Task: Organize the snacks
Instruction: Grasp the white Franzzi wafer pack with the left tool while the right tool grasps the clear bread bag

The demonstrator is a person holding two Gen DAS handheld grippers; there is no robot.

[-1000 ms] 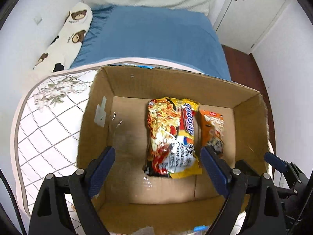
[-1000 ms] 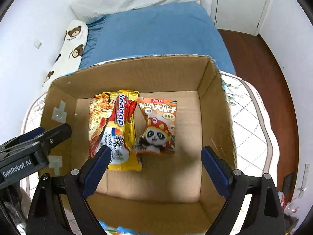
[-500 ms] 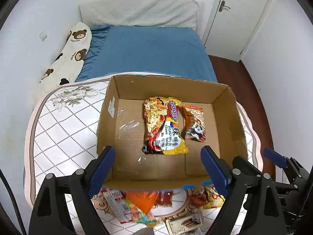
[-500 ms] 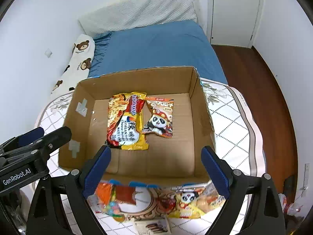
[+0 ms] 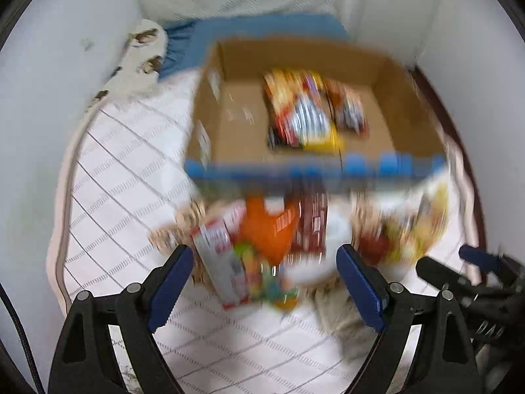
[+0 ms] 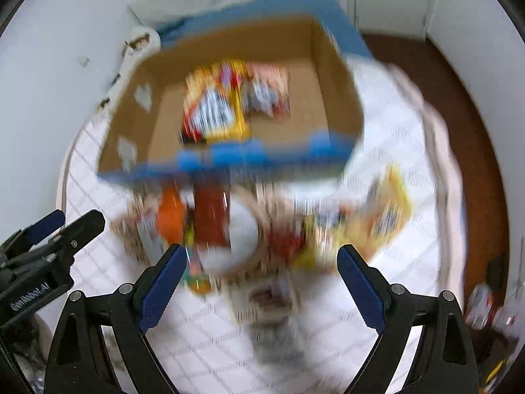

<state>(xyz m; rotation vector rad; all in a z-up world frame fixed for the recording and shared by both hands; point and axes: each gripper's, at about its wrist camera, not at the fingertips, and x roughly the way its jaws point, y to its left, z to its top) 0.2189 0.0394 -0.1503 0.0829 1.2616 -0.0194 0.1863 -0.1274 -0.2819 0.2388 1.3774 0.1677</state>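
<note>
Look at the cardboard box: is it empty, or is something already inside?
Not empty. The cardboard box is open-topped, and two snack packets lie flat, side by side, on its floor. Blur hides their labels.

Heavy motion smear across both wrist views, under soft, even room light.

Both pictures are bright and flat, with no hard shadows and no glare. The cardboard box and the snack packets near it streak into colour bands, print unreadable; in the right wrist view the box smears the same way. Only the left gripper and right gripper stay sharp, their blue pads crisp against the blurred quilted cover. Fisheye bending curves the walls at the edges, and black vignette fills the corners of each frame.
</note>
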